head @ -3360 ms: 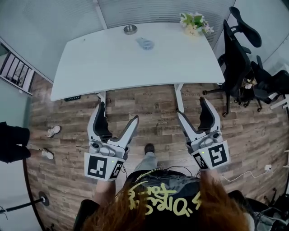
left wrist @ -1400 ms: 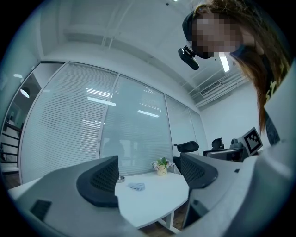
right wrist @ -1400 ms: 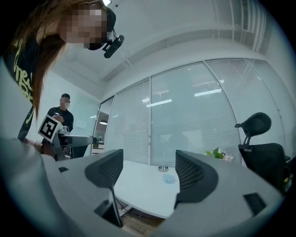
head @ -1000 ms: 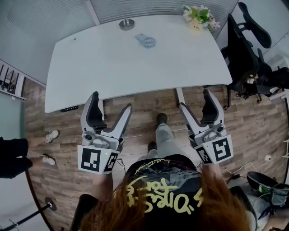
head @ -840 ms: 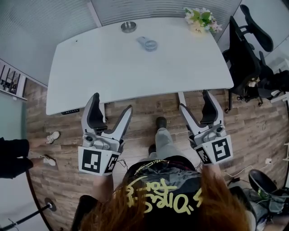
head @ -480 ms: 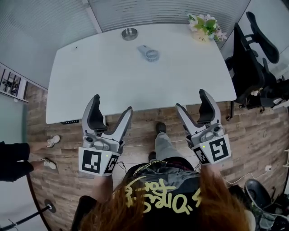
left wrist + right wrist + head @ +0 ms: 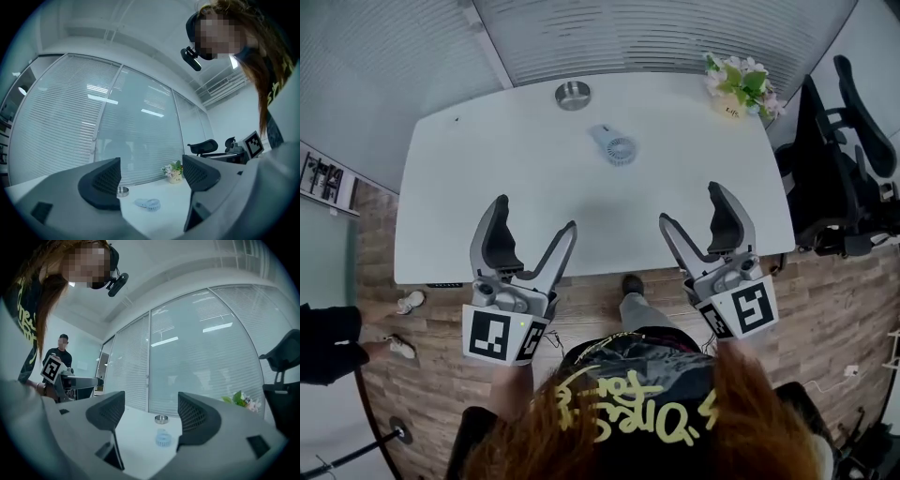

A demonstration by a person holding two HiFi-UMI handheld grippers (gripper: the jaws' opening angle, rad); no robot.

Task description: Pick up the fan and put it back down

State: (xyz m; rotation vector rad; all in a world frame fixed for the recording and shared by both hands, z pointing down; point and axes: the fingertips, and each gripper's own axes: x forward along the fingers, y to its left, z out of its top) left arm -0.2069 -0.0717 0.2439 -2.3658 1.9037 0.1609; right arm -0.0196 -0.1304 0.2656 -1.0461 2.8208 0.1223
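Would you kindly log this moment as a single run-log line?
phase: pre-grasp | left gripper: open, empty | right gripper: open, empty | fan: lying on table, untouched

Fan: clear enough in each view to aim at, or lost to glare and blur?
Head view: fan small but distinct on the evenly lit white table, no glare. Left gripper view: pale, soft, strong fisheye bending. Right gripper view: soft too, framed between the open jaws.

- Left gripper (image 7: 534, 216), right gripper (image 7: 692, 204): pale grey shells, black ribbed jaw pads.
- Black-and-white marker cube (image 7: 499, 336) on each one.
- Black top (image 7: 675, 380), yellow scrawled lettering; grey trousers (image 7: 639, 309), dark shoe (image 7: 631, 282).
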